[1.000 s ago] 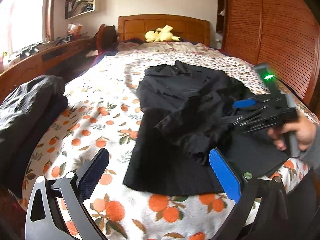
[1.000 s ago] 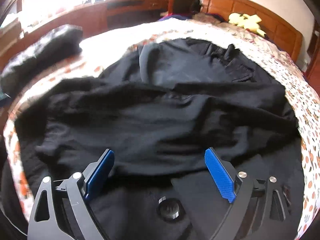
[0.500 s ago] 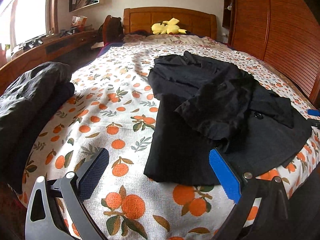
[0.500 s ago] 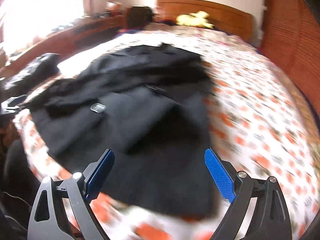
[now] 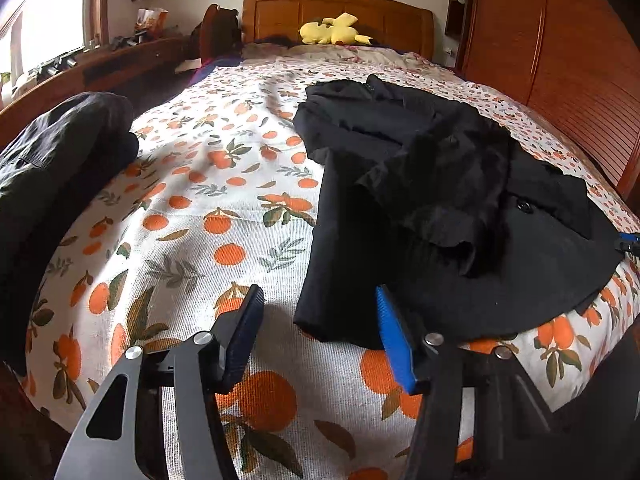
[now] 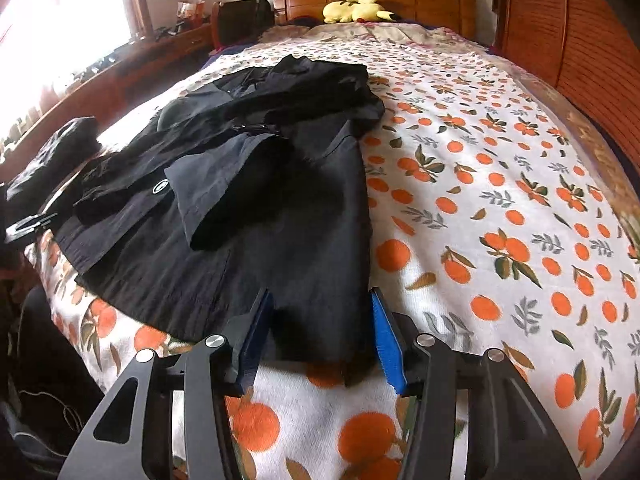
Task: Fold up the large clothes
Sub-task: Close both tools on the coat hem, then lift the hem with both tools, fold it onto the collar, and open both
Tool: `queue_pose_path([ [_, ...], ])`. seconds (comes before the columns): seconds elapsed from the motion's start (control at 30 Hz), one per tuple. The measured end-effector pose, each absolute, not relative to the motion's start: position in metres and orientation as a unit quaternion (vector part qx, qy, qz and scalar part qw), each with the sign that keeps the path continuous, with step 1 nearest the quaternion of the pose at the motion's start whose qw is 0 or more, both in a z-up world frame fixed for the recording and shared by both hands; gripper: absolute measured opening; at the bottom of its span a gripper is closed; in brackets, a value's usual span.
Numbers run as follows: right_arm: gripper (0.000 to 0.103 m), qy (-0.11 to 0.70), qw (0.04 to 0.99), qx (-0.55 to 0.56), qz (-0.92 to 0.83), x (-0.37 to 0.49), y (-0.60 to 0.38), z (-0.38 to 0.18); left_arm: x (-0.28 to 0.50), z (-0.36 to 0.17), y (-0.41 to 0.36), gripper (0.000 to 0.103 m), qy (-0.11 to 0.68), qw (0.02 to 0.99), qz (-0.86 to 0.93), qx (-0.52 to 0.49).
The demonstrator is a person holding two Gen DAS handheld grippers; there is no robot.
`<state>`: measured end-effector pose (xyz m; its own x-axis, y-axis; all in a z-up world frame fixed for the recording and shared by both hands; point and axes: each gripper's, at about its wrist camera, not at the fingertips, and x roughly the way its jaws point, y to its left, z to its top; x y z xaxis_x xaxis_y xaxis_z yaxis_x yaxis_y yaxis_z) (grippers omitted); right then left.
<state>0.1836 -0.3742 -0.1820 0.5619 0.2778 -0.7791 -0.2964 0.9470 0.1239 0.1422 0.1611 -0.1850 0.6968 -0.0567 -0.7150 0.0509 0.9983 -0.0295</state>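
Black cloth, a large coat (image 5: 452,208), lies partly folded on the bed (image 5: 208,216), whose cover is white with an orange-fruit print. Seen from the left wrist, the coat fills the right half of the bed; its near left corner reaches between the two pads of the left tongs (image 5: 318,324), which stand part-way open and grip nothing. Seen from the right wrist, the same coat (image 6: 256,216) spreads over the left half of the bed, with one sleeve folded across the body and a round button beside it. Its near right corner lies between the pads of the right tongs (image 6: 320,324), also part-way open (whether the pads touch the cloth cannot be told). At the left edge of the bed rests a second dark garment (image 5: 52,168), well apart from the coat. A yellow plush toy (image 5: 334,30) sits at the far end against the wooden headboard (image 5: 340,8). Slatted wooden panelling (image 5: 568,64) stands along the right side.
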Motion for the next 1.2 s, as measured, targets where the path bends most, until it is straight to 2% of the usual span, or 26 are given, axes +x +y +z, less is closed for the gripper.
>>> queue_pose_path([
  [0.03,0.029,0.438,0.884,-0.010,0.165,0.183,-0.373,-0.181,0.142,-0.185,0.161,0.059,0.389,0.921,-0.029,-0.003],
  [0.27,0.028,0.438,0.877,-0.004,0.194,0.181,-0.362,-0.180,0.142,-0.184,0.160,0.058,0.389,0.920,-0.032,-0.006],
  [0.33,0.028,0.450,0.873,0.004,0.190,0.185,-0.363,-0.189,0.142,-0.183,0.159,0.045,0.388,0.920,-0.048,-0.011],
  [0.4,0.026,0.449,0.873,0.017,0.191,0.186,-0.365,-0.191,0.142,-0.183,0.159,0.041,0.388,0.920,-0.047,-0.013],
  [0.47,0.019,0.448,0.872,0.029,0.197,0.186,-0.366,-0.190,0.143,-0.182,0.160,0.034,0.389,0.920,-0.050,-0.018],
  [0.5,0.014,0.445,0.872,0.032,0.200,0.186,-0.366,-0.189,0.144,-0.181,0.161,0.018,0.391,0.919,-0.052,-0.022],
  [0.53,0.010,0.441,0.873,0.033,0.203,0.185,-0.365,-0.186,0.145,-0.180,0.161,0.007,0.393,0.917,-0.058,-0.027],
  [0.7,0.007,0.386,0.898,0.052,0.206,0.179,-0.367,-0.147,0.142,-0.143,0.151,0.005,0.360,0.930,-0.066,-0.014],
  [1.2,0.006,0.212,0.951,0.042,0.223,0.119,-0.364,0.034,0.105,0.068,0.141,0.004,0.199,0.978,-0.064,-0.005],
])
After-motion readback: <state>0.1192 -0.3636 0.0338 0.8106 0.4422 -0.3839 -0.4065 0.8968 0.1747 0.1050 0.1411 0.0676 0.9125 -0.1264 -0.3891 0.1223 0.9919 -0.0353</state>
